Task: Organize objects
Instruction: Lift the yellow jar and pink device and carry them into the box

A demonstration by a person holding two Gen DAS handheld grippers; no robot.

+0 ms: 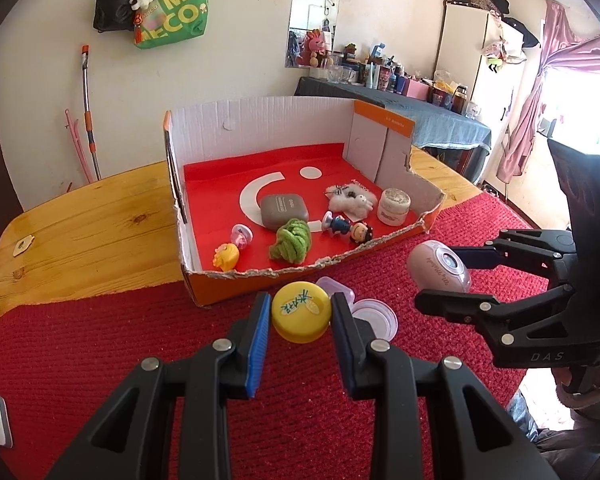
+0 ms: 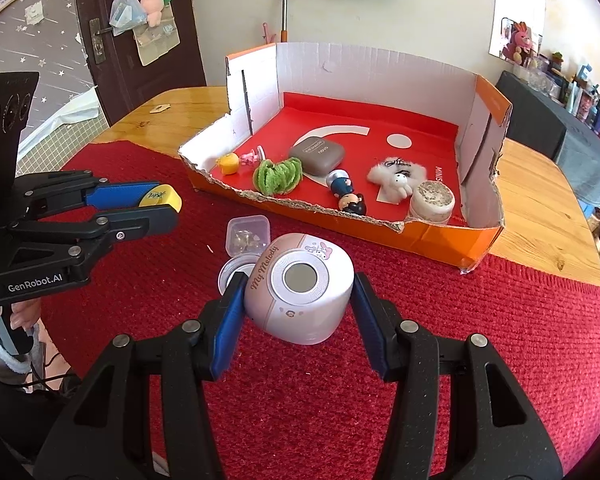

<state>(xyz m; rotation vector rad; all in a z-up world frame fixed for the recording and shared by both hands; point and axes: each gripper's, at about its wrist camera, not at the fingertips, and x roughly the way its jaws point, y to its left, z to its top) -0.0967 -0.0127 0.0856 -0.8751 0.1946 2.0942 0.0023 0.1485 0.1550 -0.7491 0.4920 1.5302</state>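
Note:
My left gripper (image 1: 300,312) is shut on a round yellow tin (image 1: 301,312), held just above the red mat in front of the box; it also shows in the right wrist view (image 2: 162,199). My right gripper (image 2: 298,300) is shut on a pink My Melody device (image 2: 300,288), held over the mat; it also shows in the left wrist view (image 1: 438,267). The orange cardboard box (image 1: 260,286) with a red floor holds a grey case (image 1: 284,211), a green knitted toy (image 1: 292,244), a figurine (image 1: 348,229), a white plush (image 1: 352,199), a white jar (image 1: 394,206) and small toys.
A small clear square box (image 2: 248,234) and a round clear lid (image 2: 232,274) lie on the red mat (image 2: 500,340) between the grippers. The mat covers part of a wooden table (image 1: 80,228). A blue-covered side table (image 1: 440,120) stands behind the box.

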